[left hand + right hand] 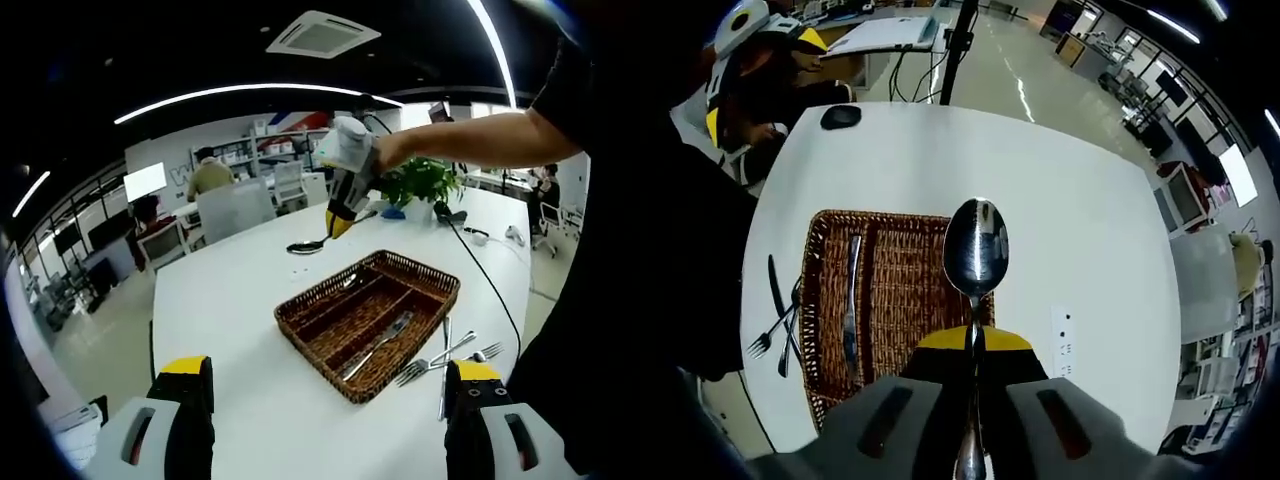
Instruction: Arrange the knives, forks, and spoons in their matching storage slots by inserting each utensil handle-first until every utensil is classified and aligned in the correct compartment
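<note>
Two hand-held grippers over white table: right clenches spoon; left gapes, office shelves behind.

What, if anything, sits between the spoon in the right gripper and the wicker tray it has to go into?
Nothing visible. The right gripper holds the spoon in the air above the wicker tray, with open space between. One knife lies in a compartment on the far side; forks lie outside on the table.
</note>
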A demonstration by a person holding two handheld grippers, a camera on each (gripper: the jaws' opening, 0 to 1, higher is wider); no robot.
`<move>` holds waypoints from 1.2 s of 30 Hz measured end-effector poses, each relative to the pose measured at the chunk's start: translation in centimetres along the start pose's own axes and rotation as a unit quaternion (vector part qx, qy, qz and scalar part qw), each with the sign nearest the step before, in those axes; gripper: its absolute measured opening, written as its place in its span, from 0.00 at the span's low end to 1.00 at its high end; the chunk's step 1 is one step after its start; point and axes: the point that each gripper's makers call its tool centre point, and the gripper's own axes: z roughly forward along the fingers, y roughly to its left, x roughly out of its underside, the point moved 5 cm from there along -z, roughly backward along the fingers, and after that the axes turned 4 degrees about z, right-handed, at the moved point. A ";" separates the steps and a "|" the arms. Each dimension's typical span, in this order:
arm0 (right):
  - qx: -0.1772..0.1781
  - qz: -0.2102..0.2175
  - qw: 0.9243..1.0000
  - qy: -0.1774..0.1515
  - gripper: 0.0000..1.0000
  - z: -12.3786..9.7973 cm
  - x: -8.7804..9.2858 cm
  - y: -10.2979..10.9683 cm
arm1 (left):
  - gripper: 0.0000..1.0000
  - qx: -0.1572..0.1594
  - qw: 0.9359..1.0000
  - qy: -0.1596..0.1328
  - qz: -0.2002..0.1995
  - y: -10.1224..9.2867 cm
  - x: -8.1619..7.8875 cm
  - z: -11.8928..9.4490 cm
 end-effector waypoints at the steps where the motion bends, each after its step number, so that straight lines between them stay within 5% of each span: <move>1: -0.002 0.003 1.000 -0.001 0.00 0.3 0.0 0.0 | 1.00 0.001 1.000 0.001 -0.002 0.0 0.0 0.0; 36: -0.046 0.027 0.999 0.012 0.00 11.5 2.9 1.4 | 1.00 -0.052 0.998 0.024 -0.019 1.8 3.6 -2.5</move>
